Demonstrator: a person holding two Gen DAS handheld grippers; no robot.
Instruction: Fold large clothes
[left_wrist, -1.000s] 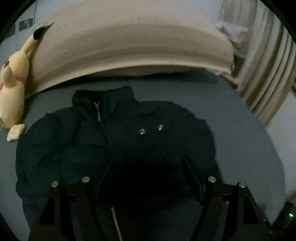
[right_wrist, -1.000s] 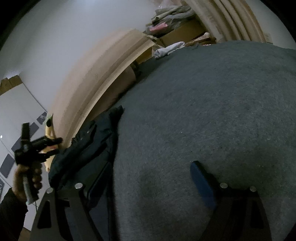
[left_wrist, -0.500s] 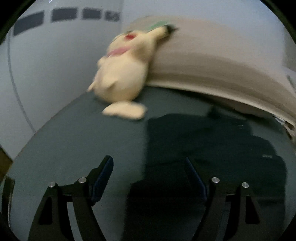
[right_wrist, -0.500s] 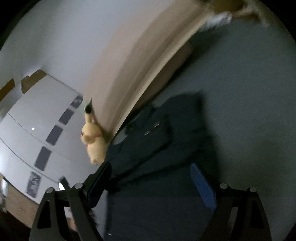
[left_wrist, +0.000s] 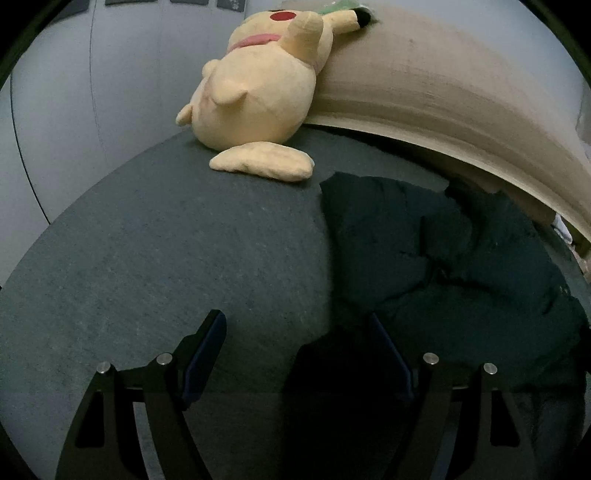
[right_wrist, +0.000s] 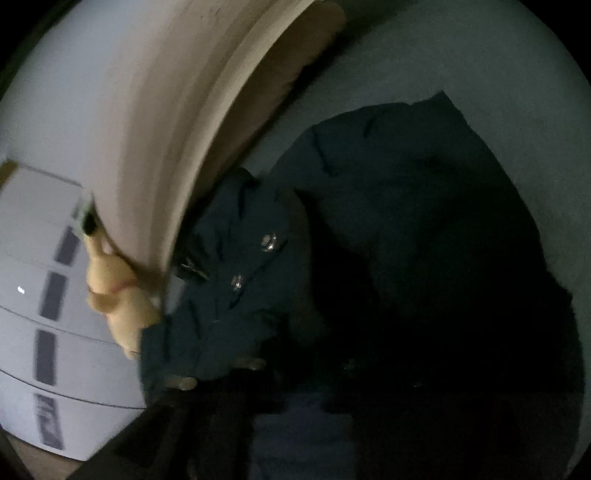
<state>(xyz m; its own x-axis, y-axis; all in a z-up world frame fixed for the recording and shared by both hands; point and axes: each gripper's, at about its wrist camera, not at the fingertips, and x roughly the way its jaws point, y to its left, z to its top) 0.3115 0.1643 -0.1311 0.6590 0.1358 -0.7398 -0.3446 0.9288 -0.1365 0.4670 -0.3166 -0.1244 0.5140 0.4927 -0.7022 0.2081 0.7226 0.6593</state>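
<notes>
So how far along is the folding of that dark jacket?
Early. The jacket lies spread on the grey bed, rumpled, with no clean fold visible. In hand: the left gripper, jaws just opened wider, hovers empty at its edge. The right gripper has just closed, but it is too dark to see on what. All the folding remains.

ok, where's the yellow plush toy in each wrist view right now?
Left wrist: yellow plush toy at top centre, lying against the beige headboard.
Right wrist: blurred, at the left edge, beside the dark jacket.
Shared landmark: the headboard, touching the toy in both.
</notes>
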